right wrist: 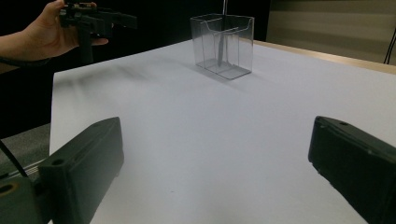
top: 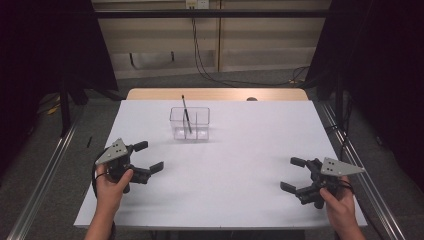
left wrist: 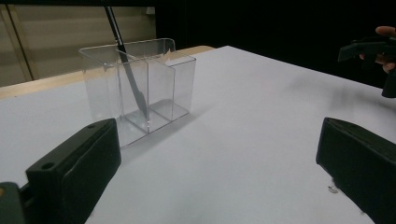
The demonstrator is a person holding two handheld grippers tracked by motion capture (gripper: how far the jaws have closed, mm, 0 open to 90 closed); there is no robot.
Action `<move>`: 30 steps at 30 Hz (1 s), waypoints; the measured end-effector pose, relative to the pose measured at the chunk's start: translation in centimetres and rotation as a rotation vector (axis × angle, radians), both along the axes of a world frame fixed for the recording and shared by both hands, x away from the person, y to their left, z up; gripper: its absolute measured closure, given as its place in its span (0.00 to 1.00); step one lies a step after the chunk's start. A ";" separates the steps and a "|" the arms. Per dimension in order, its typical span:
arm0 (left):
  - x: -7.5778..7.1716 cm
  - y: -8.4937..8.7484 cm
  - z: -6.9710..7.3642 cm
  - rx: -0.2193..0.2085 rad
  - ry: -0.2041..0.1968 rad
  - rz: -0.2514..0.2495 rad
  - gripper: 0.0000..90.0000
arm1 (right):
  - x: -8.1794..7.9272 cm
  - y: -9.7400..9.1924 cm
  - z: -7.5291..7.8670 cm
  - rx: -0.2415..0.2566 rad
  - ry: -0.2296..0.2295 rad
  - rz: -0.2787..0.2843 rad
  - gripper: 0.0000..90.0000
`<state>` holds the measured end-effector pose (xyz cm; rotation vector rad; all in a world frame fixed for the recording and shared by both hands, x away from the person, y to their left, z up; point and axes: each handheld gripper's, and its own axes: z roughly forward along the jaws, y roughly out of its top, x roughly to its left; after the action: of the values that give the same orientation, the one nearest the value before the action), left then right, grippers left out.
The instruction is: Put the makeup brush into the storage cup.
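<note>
A clear plastic holder (top: 190, 123) with compartments stands on the white table (top: 240, 150), toward the back centre. A dark pen (top: 186, 114) leans upright in one of its compartments. From the left gripper view the holder (left wrist: 140, 88) is close ahead with the pen (left wrist: 128, 70) inside; from the right gripper view the holder (right wrist: 224, 44) is farther off. My left gripper (top: 149, 156) is held open at the table's left, nothing between its jaws. My right gripper (top: 293, 174) is held open at the right, also with nothing in it.
A strip of wooden tabletop (top: 215, 94) shows beyond the white sheet. Metal rails (top: 45, 170) run along both sides of the table. Cables (top: 210, 75) trail over the floor behind. Dark curtains flank the area.
</note>
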<state>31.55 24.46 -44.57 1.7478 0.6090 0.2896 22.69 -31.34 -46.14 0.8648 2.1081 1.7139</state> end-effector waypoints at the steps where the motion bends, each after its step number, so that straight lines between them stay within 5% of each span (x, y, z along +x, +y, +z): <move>1: 0.0 0.0 0.0 -0.003 0.000 -0.001 0.00 | 0.0 0.0 0.0 0.000 0.000 0.000 0.03; 30: -1.2 1.1 -0.2 0.011 -0.005 0.000 0.00 | 0.1 -0.2 0.0 -0.005 -0.001 -0.003 0.03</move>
<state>30.39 25.60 -44.80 1.7577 0.6045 0.2974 22.77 -31.59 -46.13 0.8646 2.1088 1.7066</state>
